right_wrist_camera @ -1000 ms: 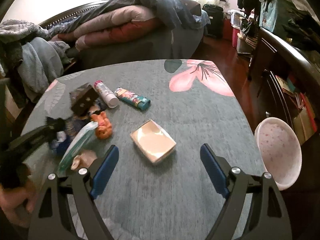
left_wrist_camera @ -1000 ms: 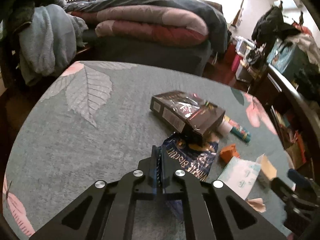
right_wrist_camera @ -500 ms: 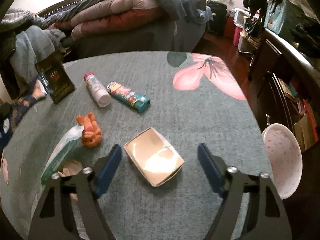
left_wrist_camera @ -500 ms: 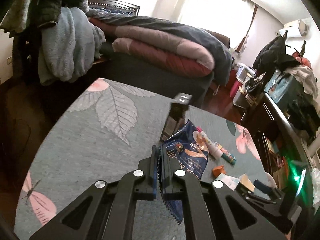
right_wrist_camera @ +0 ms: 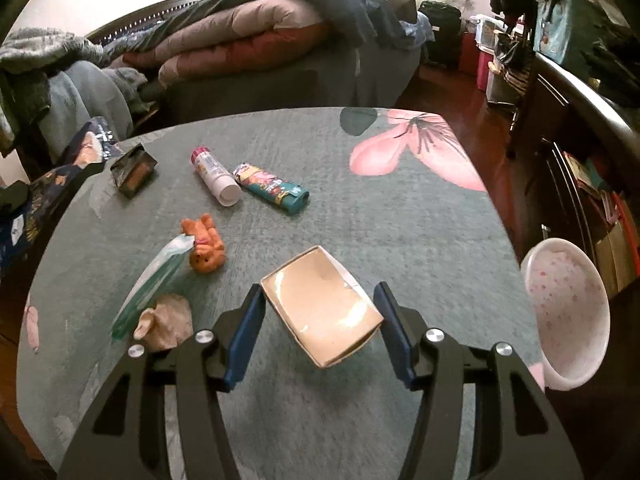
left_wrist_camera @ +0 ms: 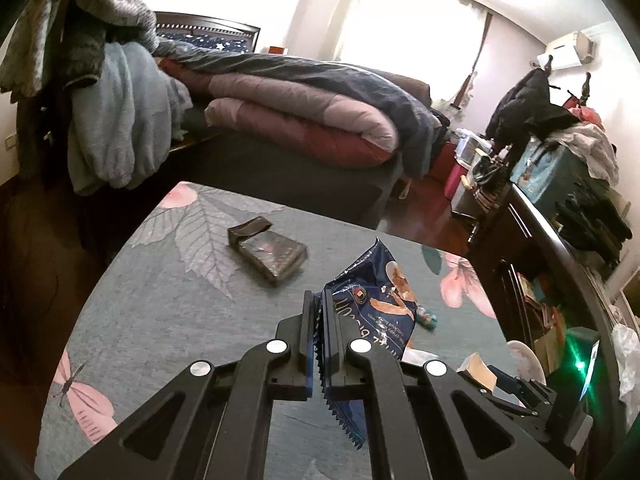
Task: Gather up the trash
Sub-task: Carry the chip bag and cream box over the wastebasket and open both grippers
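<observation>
- Left gripper (left_wrist_camera: 320, 344): fingers clamped on biscuit wrapper (left_wrist_camera: 372, 304), pinched at serrated edge, lifted off bench (left_wrist_camera: 160, 312); likely bound for disposal.
- Right gripper (right_wrist_camera: 320, 332): fingers spread, straddling small box (right_wrist_camera: 320, 308), angled down, not yet closed.
- At 2 o'clock off bench edge: pink bin (right_wrist_camera: 568, 308).

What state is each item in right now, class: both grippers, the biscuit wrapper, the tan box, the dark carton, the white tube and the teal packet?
left gripper: shut on the biscuit wrapper.
biscuit wrapper: pinched, lifted off the table.
right gripper: open, straddling the tan box.
tan box: on the table, not gripped.
dark carton: lying flat.
white tube: lying on its side.
teal packet: lying flat beside the tube.
</observation>
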`<state>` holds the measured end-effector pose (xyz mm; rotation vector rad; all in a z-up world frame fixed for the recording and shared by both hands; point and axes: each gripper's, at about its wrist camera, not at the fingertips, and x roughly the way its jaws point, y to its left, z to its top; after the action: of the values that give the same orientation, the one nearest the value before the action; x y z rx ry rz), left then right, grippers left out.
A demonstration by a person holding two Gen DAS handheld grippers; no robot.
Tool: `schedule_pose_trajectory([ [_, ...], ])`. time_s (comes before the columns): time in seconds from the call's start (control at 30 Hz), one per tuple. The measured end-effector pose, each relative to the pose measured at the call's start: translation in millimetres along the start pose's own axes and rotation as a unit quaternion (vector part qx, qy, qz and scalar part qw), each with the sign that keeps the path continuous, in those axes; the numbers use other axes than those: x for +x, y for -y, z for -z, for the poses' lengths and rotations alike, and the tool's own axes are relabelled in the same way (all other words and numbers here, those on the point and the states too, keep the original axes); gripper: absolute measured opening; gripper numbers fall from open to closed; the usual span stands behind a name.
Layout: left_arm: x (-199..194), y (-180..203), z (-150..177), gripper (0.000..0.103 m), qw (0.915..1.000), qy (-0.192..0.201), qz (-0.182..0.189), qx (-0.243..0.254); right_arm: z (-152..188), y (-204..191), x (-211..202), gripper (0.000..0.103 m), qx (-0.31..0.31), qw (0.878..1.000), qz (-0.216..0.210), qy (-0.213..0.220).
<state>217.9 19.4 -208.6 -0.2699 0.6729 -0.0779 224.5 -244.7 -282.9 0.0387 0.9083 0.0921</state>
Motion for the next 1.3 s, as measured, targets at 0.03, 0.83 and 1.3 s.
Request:
schedule_pose_trajectory([
  [0.03,-1,5,0,0.004,1.0000,0.000,0.004,0.004,2,3,-5,0.056,0.003,1.000,0.000,0.002],
  [0.83,-25,131,15,0.004,0.9908,0.010,0.082,0.107,44,89,-82,0.057,0.077,0.996,0.011,0.052],
  [1.3,-3,223,35,0.004,0.9736,-0.010,0.144,0.177,64,167,-102,0.057,0.153,0.984,0.059,0.067],
])
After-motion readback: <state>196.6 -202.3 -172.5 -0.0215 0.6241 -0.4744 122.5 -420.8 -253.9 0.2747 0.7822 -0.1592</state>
